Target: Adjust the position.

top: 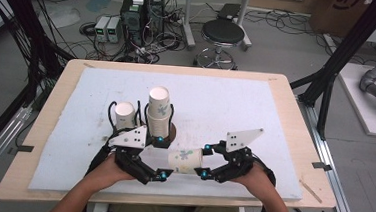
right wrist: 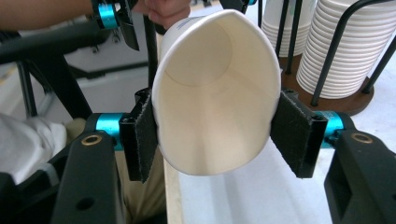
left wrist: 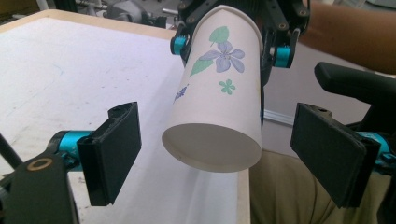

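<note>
The right tongs (right wrist: 212, 135) squeeze the paper cup (right wrist: 215, 102) near its open rim hard enough to flatten it into an oval; more pressure could crease it or let it slip. The cup hangs sideways above the desk (top: 256, 106) edge. The left tongs (left wrist: 229, 154) stand open, pads either side of its base, not touching.

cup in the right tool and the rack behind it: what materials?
Cup: looks like thin paper, matte white with a printed flower; its mouth is squeezed oval between the right tool's pads. Rack: dark thin rods, probably coated metal wire, on a brown base that looks like wood, holding stacked cups.
</note>
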Motion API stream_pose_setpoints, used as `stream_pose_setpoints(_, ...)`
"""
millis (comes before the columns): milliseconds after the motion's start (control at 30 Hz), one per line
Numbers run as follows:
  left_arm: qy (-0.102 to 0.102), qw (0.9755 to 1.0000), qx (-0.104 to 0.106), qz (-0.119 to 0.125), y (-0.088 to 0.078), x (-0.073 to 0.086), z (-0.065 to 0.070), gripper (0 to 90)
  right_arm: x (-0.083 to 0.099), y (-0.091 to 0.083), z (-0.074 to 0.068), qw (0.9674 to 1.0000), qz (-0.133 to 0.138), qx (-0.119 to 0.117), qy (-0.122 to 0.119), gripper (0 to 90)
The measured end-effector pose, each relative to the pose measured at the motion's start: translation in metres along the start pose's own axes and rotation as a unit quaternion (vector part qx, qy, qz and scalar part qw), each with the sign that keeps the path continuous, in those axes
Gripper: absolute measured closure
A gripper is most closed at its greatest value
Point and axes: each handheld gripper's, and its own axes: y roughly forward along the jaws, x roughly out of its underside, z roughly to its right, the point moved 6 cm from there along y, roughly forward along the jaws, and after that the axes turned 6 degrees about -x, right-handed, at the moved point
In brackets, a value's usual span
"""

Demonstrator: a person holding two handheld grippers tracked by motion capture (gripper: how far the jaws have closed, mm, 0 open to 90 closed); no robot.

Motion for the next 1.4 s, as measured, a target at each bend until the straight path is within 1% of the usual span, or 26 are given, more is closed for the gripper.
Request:
stream_pose_setpoints(100, 0.004, 0.9999, -0.001, -0.01, 0.0, 0.0, 0.001, 16.4, -0.007, 0.0, 0.001, 0.9998, -0.02, 0.004, -0.007, 38.1)
stream_pose_setpoints(233, 0.01, 0.9995, -0.004, -0.028, 0.0, 0.0, 0.0, 16.4, -0.012, 0.001, 0.002, 0.9982, -0.057, 0.01, -0.019, 38.1)
stream_pose_setpoints(300, 0.015, 0.9991, -0.005, -0.039, 0.0, 0.0, 0.0, 16.4, -0.016, 0.002, 0.002, 0.9966, -0.078, 0.01, -0.024, 38.0)
stream_pose_setpoints(333, 0.013, 0.999, -0.005, -0.041, 0.001, 0.0, 0.0, 16.4, -0.018, 0.003, 0.002, 0.9959, -0.086, 0.009, -0.025, 38.0)
stream_pose_setpoints(400, 0.016, 0.9986, -0.006, -0.049, 0.002, 0.001, 0.0, 16.4, -0.022, 0.004, 0.001, 0.9946, -0.1, 0.008, -0.027, 38.0)
stream_pose_setpoints(467, 0.016, 0.9982, -0.006, -0.057, 0.003, 0.002, 0.0, 16.6, -0.026, 0.005, 0.001, 0.9927, -0.115, 0.008, -0.034, 38.0)
stream_pose_setpoints(567, 0.022, 0.997, -0.01, -0.074, 0.004, 0.003, -0.001, 17.1, -0.03, 0.008, 0.001, 0.9893, -0.141, 0.012, -0.037, 37.9)
stream_pose_setpoints(633, 0.025, 0.9961, -0.013, -0.083, 0.005, 0.004, -0.001, 17.4, -0.033, 0.01, 0.001, 0.9871, -0.154, 0.01, -0.043, 37.9)
stream_pose_setpoints(667, 0.024, 0.996, -0.013, -0.085, 0.006, 0.004, -0.001, 17.5, -0.034, 0.01, 0.0, 0.9862, -0.16, 0.011, -0.043, 37.9)
stream_pose_setpoints(700, 0.026, 0.9957, -0.012, -0.089, 0.006, 0.004, -0.002, 17.6, -0.035, 0.011, 0.0, 0.9848, -0.167, 0.012, -0.045, 37.9)
stream_pose_setpoints(733, 0.026, 0.9954, -0.011, -0.092, 0.007, 0.004, -0.002, 17.8, -0.035, 0.012, 0.0, 0.9827, -0.179, 0.013, -0.048, 37.9)
stream_pose_setpoints(833, 0.027, 0.9947, -0.011, -0.099, 0.008, 0.005, -0.001, 18.0, -0.037, 0.015, 0.001, 0.9787, -0.198, 0.017, -0.05, 37.9)
stream_pose_setpoints(967, 0.026, 0.9937, -0.011, -0.108, 0.011, 0.007, -0.001, 18.4, -0.039, 0.019, 0.0, 0.9743, -0.218, 0.016, -0.055, 37.9)
stream_pose_setpoints(1033, 0.03, 0.993, -0.01, -0.114, 0.012, 0.007, -0.001, 19.0, -0.041, 0.02, 0.0, 0.9719, -0.228, 0.016, -0.058, 37.9)
stream_pose_setpoints(1067, 0.028, 0.9931, -0.009, -0.114, 0.013, 0.007, -0.001, 19.2, -0.042, 0.021, 0.0, 0.9703, -0.234, 0.017, -0.06, 37.9)
stream_pose_setpoints(1133, 0.03, 0.9921, -0.007, -0.122, 0.015, 0.008, 0.0, 19.6, -0.043, 0.022, -0.001, 0.9679, -0.243, 0.018, -0.06, 37.9)
stream_pose_setpoints(1200, 0.029, 0.9915, -0.005, -0.127, 0.017, 0.009, 0.001, 19.9, -0.045, 0.024, 0.0, 0.9653, -0.252, 0.018, -0.067, 37.9)
stream_pose_setpoints(1233, 0.033, 0.991, -0.004, -0.13, 0.018, 0.009, 0.001, 20.2, -0.046, 0.025, -0.001, 0.9642, -0.256, 0.017, -0.068, 37.8)
stream_pose_setpoints(1267, 0.03, 0.9911, -0.005, -0.13, 0.019, 0.009, 0.001, 20.3, -0.046, 0.026, -0.001, 0.9626, -0.261, 0.018, -0.069, 37.8)
stream_pose_setpoints(1300, 0.031, 0.9906, -0.004, -0.133, 0.02, 0.009, 0.001, 20.3, -0.046, 0.026, -0.002, 0.9609, -0.268, 0.02, -0.066, 37.6)
stream_pose_setpoints(1333, 0.032, 0.9903, -0.003, -0.135, 0.02, 0.009, 0.001, 20.4, -0.047, 0.028, -0.002, 0.9589, -0.274, 0.02, -0.07, 37.5)
stream_pose_setpoints(1400, 0.032, 0.9899, -0.003, -0.138, 0.022, 0.01, 0.001, 20.9, -0.048, 0.029, -0.002, 0.9562, -0.284, 0.02, -0.069, 37.4)
